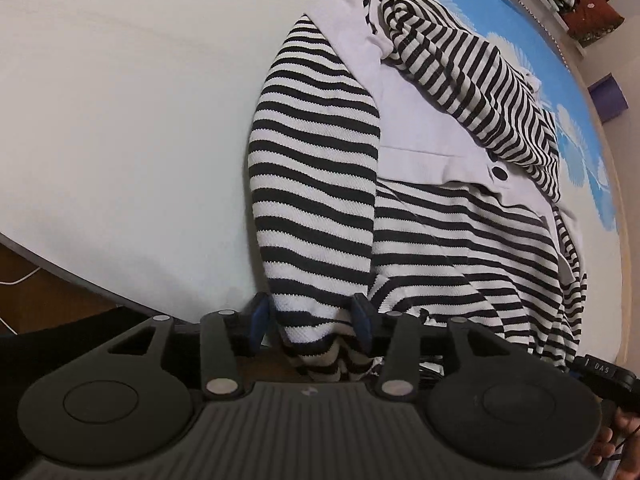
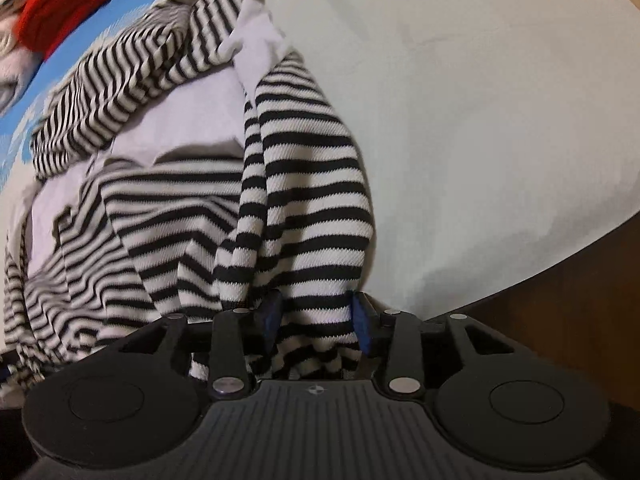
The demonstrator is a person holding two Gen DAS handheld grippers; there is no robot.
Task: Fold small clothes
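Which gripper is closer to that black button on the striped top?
Left, probably. The black button shows ahead and right of the left gripper, which straddles a striped sleeve. The right gripper also straddles striped fabric, but its view shows no button.

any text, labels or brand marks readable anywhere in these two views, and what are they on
"DAS": white letters on the black strap or handle at the right edge of the left wrist view; more letters may be cut off.
Small round emblem on the right gripper body: a symbol, no letters.
Faint mark on the left gripper body: too small to read.
Striped garment: no visible text.
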